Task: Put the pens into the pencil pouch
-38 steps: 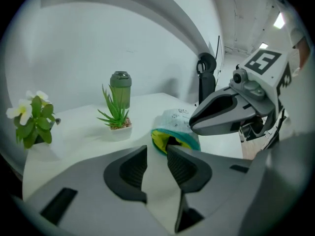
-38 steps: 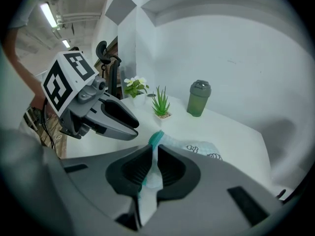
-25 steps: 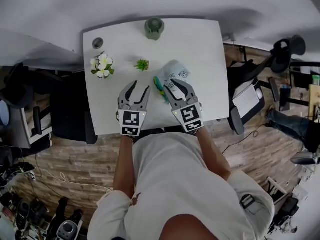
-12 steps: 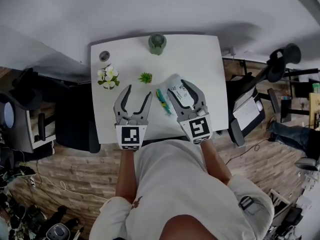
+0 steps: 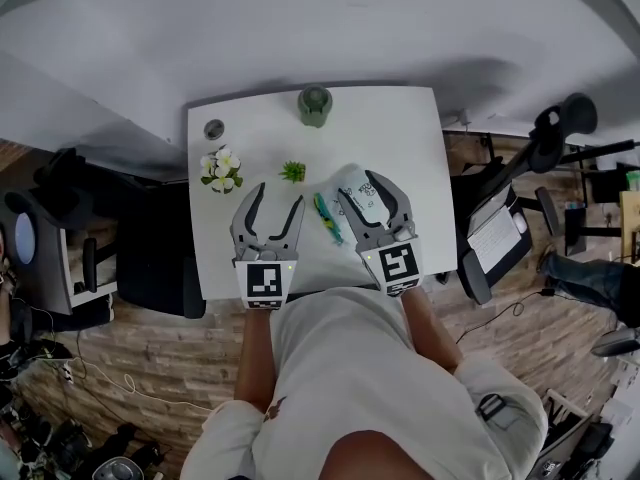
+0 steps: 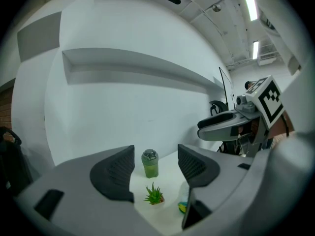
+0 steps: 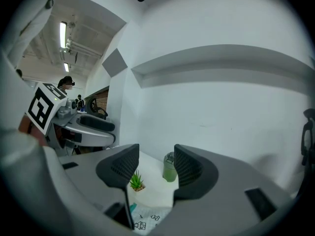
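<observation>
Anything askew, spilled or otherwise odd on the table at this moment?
Nothing looks spilled, tipped or damaged. The green cup, small plant and flowers stand upright on the table. The pens lie loose beside the pencil pouch, not in it.

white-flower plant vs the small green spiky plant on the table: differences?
The white-flower plant is larger and carries white blooms; the green spiky plant is smaller, all green, no blooms. The white-flower plant sits by the left edge of the white table; the green spiky plant sits nearer the middle. Both stand upright on it.
</observation>
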Action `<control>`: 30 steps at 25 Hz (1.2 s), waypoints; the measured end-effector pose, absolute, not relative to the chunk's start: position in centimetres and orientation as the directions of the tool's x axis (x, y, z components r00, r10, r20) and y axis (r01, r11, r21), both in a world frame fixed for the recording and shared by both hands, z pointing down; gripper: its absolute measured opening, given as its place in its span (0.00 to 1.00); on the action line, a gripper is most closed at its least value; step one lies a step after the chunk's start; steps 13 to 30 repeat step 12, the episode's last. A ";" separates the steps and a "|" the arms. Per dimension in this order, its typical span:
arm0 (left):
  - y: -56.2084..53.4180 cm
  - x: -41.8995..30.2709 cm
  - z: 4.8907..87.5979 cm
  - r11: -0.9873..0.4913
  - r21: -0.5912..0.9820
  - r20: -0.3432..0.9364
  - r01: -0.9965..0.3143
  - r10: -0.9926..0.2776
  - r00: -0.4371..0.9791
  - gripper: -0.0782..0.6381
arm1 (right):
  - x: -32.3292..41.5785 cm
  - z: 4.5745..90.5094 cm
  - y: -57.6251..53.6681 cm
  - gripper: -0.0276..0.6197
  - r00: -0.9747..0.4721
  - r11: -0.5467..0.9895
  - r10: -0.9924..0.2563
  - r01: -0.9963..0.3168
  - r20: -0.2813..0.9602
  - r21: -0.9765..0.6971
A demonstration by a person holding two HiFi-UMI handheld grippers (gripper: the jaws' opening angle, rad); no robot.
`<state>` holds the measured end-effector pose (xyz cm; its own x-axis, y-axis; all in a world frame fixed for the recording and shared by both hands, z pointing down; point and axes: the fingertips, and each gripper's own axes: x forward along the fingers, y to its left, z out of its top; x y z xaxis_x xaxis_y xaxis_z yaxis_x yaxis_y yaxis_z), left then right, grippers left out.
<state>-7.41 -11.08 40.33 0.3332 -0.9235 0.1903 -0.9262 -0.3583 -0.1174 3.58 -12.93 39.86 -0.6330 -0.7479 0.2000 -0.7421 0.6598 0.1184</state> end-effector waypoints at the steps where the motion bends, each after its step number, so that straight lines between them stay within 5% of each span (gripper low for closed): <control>1: -11.1 -7.4 40.2 -0.357 -0.120 0.188 -0.926 -0.924 0.332 0.48 | 3.6 39.8 -12.9 0.36 -0.634 0.661 -0.747 -0.741 0.199 0.119; 30: -10.6 -5.5 38.8 -0.347 -0.143 0.170 -0.927 -0.931 0.322 0.48 | 5.2 38.7 -12.0 0.36 -0.646 0.670 -0.741 -0.727 0.185 0.149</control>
